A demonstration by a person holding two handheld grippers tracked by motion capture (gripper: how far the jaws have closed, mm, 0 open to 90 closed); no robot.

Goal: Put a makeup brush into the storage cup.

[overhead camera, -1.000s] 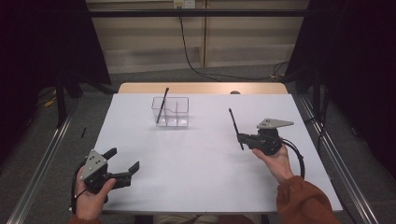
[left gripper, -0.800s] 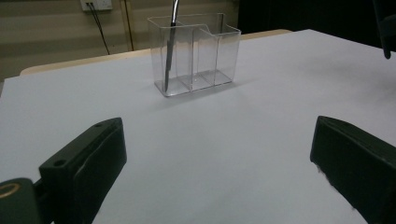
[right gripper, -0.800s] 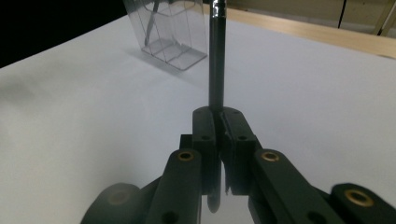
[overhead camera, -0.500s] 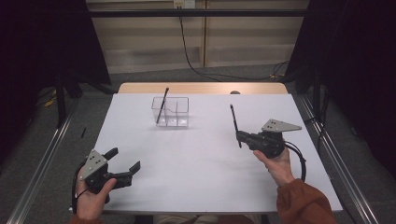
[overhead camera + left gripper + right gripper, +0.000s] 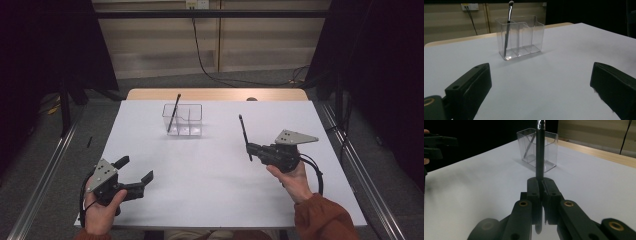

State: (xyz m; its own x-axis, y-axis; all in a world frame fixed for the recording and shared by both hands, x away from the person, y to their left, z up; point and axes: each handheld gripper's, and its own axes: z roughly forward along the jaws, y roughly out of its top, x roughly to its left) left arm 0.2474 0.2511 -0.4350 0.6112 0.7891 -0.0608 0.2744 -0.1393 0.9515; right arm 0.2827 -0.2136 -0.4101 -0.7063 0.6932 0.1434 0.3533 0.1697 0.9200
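Two hand-held grippers sit over a white table [image 5: 210,190], each in one of a person's hands at the near edge. At the near left, the left gripper [image 5: 136,174] rests low by the table's near corner, its black jaws spread wide apart with nothing between them. A little farther in and to the right, the right gripper [image 5: 250,148] is raised above the table, its jaws clenched tight around the lower part of a thin black brush [image 5: 244,134]. The brush stands nearly upright out of the jaws, leaning slightly toward the far side, with its short tail end poking out below the grip. An orange sleeve [image 5: 322,220] covers the right forearm. Farther off, left of centre, a clear plastic organiser [image 5: 192,120] with several compartments stands on the table, well apart from both grippers. A second brush [image 5: 173,113] leans in its leftmost compartment, top end sticking out above the rim.
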